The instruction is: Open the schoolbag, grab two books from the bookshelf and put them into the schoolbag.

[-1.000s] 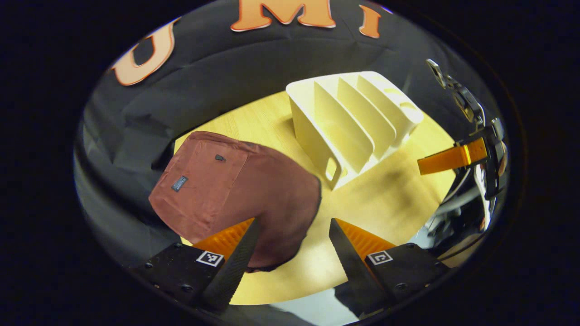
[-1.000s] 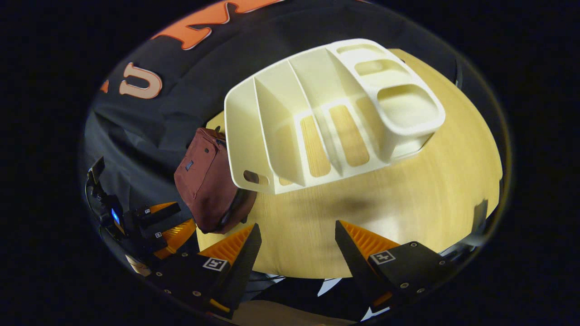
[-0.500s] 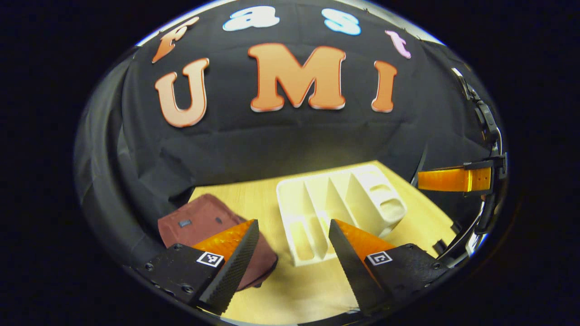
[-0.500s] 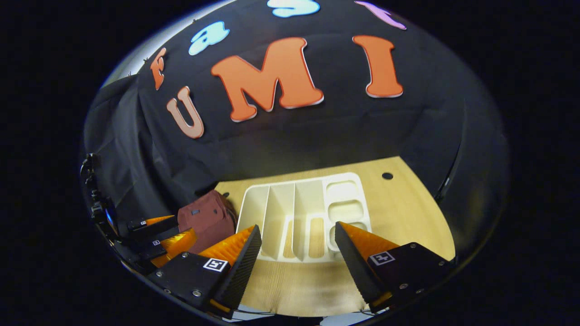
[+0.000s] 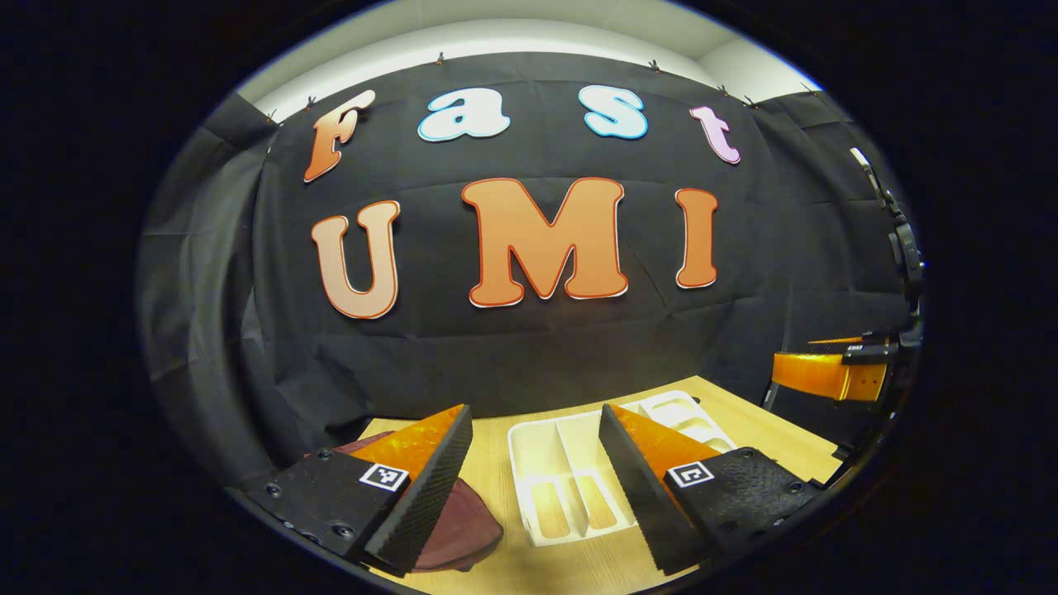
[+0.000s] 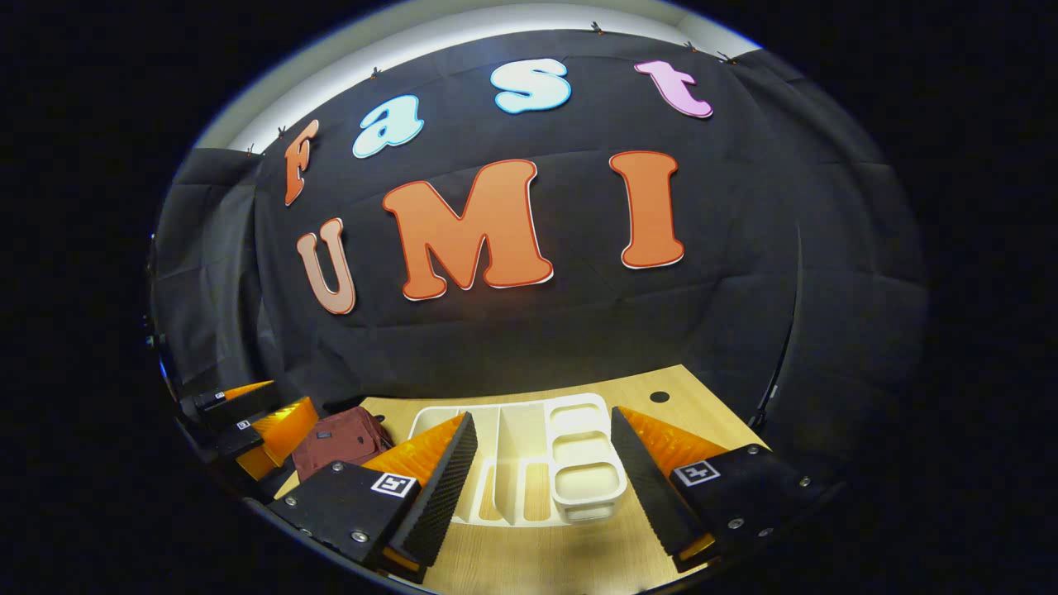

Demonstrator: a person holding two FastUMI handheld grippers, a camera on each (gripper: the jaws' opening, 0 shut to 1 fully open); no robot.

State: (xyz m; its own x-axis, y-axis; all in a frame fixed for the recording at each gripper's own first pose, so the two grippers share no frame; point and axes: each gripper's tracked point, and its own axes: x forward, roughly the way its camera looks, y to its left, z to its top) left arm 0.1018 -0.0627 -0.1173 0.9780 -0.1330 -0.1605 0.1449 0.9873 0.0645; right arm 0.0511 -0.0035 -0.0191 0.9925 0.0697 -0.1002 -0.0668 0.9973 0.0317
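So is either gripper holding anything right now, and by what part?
Nothing is held: left gripper and right gripper both stand open above the table.

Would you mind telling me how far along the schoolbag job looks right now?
Apparently finished. The cream plastic bookshelf has bare slots with no books standing in them, and the maroon fabric schoolbag sits beside it on the wooden table. The left gripper and right gripper are both open, holding nothing. Whether books are inside the bag cannot be seen.
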